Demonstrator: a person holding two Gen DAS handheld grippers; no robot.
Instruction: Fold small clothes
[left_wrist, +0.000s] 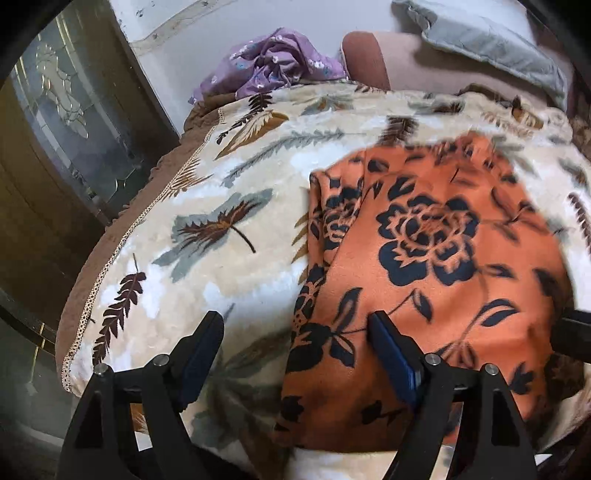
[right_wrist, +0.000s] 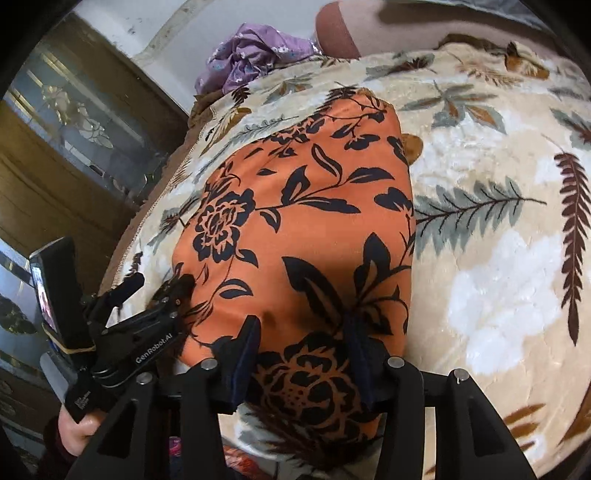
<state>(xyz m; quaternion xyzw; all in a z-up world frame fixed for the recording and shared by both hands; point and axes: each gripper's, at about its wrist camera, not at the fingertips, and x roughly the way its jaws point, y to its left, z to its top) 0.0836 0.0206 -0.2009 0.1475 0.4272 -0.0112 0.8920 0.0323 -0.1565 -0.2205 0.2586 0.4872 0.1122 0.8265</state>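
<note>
One orange floral garment (right_wrist: 306, 229), partly folded, lay near the bed's (right_wrist: 498, 258) front edge, both the left gripper (left_wrist: 295, 332) and right gripper (right_wrist: 303, 332) poised over its near hem with fingers apart, best pinched together evenly; one purple garment (left_wrist: 273, 66) lay crumpled at the far edge.

one orange floral garment (right_wrist: 306, 221), one purple garment (left_wrist: 273, 62), perhaps one pillow (left_wrist: 487, 48)
</note>
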